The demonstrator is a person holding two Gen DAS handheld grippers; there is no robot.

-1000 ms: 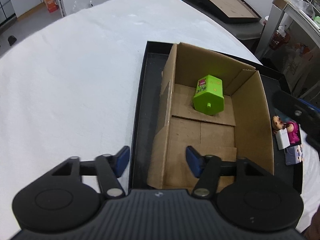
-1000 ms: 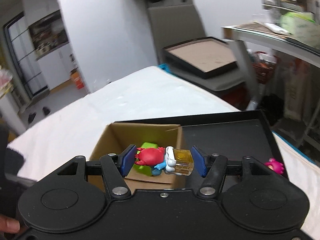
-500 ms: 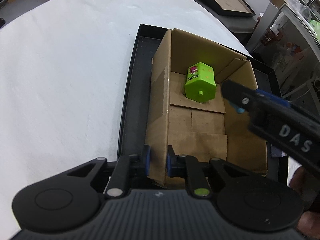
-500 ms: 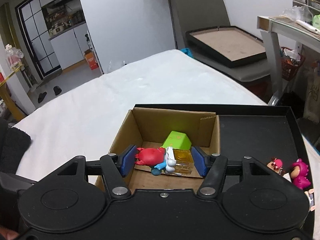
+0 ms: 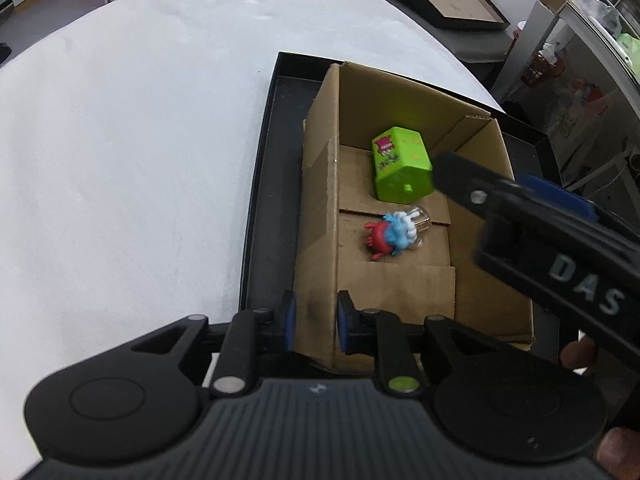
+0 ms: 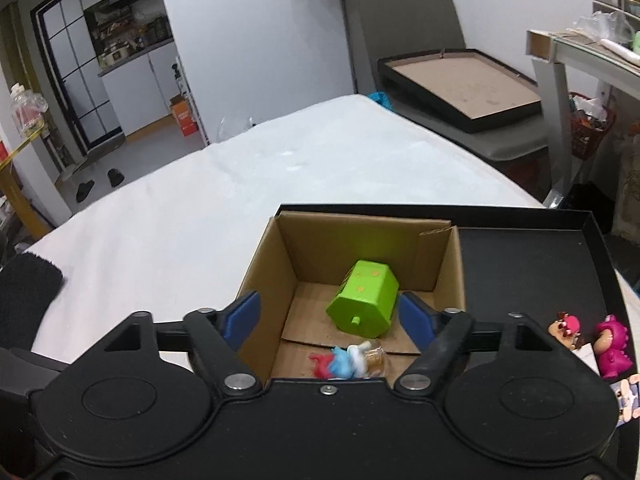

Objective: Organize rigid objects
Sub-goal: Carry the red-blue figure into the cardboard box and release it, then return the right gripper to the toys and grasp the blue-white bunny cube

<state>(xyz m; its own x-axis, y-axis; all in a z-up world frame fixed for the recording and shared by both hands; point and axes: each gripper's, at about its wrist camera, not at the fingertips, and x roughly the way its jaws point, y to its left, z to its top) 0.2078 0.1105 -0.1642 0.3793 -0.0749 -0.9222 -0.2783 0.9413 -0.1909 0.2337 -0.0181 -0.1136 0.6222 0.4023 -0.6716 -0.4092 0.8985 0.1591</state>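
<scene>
- Cardboard box (image 5: 400,280) stands in a black tray (image 5: 260,184) on the white-covered worktop (image 5: 120,140).
- Left claw (image 5: 316,326) is pinched narrow on the box's near left wall, one blue pad on each side.
- Right claw (image 6: 330,318) hovers over the box; its jaws have just been opening and stand wide with nothing between them.
- The red-and-blue figure with a clear base (image 5: 394,234) lies on the box floor, just beside the green house-shaped toy (image 5: 400,170).
- Small figures (image 6: 592,340) sit on the tray outside the box.
</scene>
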